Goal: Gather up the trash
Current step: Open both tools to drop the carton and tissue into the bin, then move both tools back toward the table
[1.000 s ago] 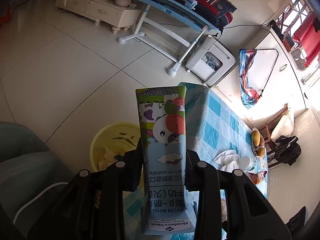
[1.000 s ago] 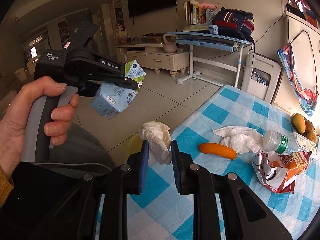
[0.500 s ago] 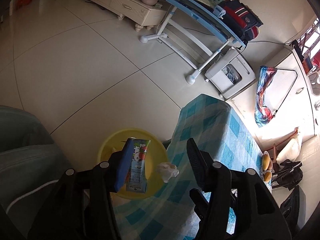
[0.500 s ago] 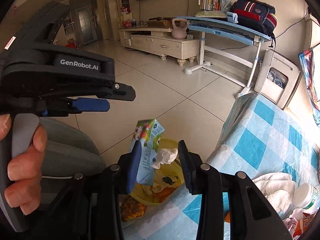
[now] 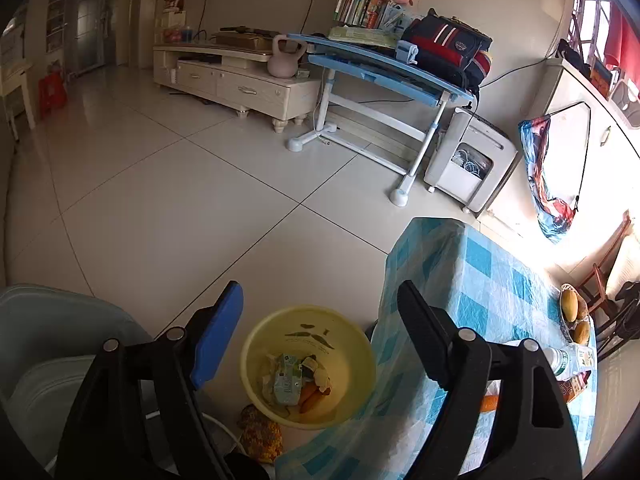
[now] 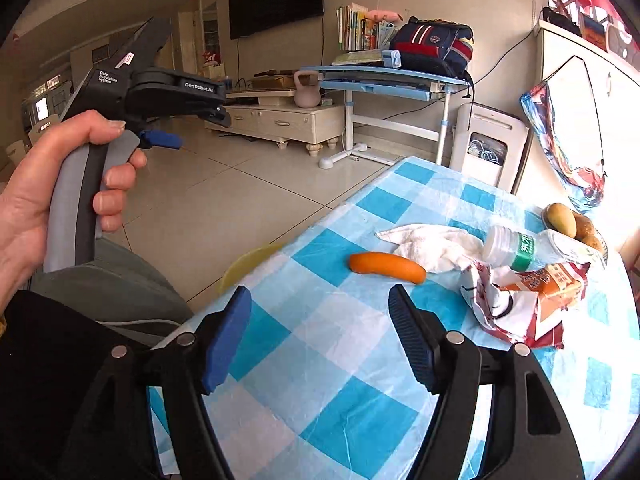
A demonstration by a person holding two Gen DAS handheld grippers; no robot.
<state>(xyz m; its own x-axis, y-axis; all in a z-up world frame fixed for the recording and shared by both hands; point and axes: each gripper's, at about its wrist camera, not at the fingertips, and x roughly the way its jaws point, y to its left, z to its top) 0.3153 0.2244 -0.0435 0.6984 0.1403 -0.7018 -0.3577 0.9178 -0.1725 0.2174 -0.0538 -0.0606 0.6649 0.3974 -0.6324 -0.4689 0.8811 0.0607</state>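
A yellow bin (image 5: 352,344) stands on the floor beside the table and holds a milk carton (image 5: 286,378), a tissue and scraps. My left gripper (image 5: 320,300) hangs above the bin, its jaws opening with nothing between them. My right gripper (image 6: 320,308) is over the blue checked tablecloth (image 6: 328,364), jaws opening and empty. Ahead of it lie an orange carrot-like piece (image 6: 386,267), a white crumpled tissue (image 6: 432,242), a crumpled snack wrapper (image 6: 520,304) and a plastic bottle (image 6: 524,246). In the right wrist view a hand holds the left gripper (image 6: 188,128) up at the left.
A bowl of fruit (image 6: 572,222) sits at the table's far edge. A grey chair (image 5: 48,344) is left of the bin, and an orange-yellow crumpled thing (image 5: 260,432) lies on the floor by it. A blue desk (image 5: 380,68) and a white appliance (image 5: 468,168) stand further back.
Both grippers opened. The milk carton left my left gripper and the tissue left my right gripper; both fell into the yellow bin. My right gripper swung back over the table.
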